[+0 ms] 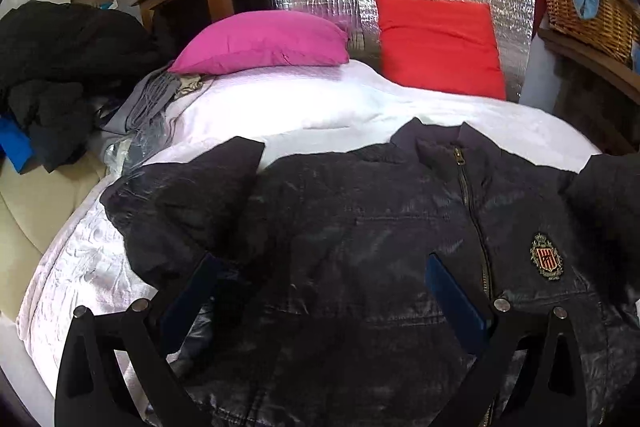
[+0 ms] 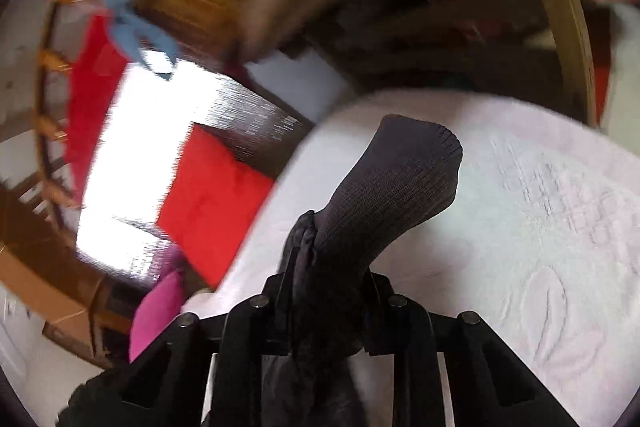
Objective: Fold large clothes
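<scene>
Jacket cuff [image 2: 400,187] seemingly between right gripper [image 2: 326,291] pads

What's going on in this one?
A person with two handheld grippers is folding a dark padded zip-up jacket spread face up on a white quilted bed. The right gripper is shut on the jacket's ribbed knit sleeve cuff. The left gripper is open above the jacket's front, holding nothing.

Left tool [image 1: 320,291] jaws spread wide; right tool [image 2: 326,291] clamped on cuff [image 2: 400,179]
</scene>
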`<act>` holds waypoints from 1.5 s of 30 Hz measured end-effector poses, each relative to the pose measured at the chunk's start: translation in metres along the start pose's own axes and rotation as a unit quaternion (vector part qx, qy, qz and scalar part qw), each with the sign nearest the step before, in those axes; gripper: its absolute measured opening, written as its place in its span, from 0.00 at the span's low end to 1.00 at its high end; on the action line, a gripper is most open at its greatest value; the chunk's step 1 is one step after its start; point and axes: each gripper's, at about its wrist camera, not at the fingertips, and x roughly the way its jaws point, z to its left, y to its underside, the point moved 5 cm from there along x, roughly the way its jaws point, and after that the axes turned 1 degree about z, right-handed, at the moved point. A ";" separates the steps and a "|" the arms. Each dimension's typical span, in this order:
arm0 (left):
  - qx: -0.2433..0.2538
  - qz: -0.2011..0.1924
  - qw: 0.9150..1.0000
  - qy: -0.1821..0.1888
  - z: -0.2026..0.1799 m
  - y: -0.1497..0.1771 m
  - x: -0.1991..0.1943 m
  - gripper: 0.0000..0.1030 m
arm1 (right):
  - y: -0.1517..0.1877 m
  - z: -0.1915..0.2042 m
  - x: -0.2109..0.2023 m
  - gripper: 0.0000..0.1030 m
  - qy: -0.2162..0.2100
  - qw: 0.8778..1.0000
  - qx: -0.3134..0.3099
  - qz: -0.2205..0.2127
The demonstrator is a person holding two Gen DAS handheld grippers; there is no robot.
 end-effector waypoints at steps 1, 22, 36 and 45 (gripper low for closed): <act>-0.001 -0.002 1.000 0.002 0.003 -0.001 -0.002 1.00 | 0.005 0.014 -0.014 0.24 -0.009 1.000 -0.012 -0.011; -0.078 0.021 0.997 0.001 0.074 -0.006 0.007 1.00 | 0.232 0.190 0.002 0.24 -0.132 0.953 -0.241 0.123; -0.107 0.012 0.994 0.003 0.088 -0.009 0.001 1.00 | 0.315 0.181 0.028 0.27 -0.151 0.922 -0.277 0.224; -0.083 0.011 0.995 0.053 0.063 -0.007 -0.005 1.00 | 0.318 0.179 0.027 0.74 -0.178 0.916 -0.238 0.271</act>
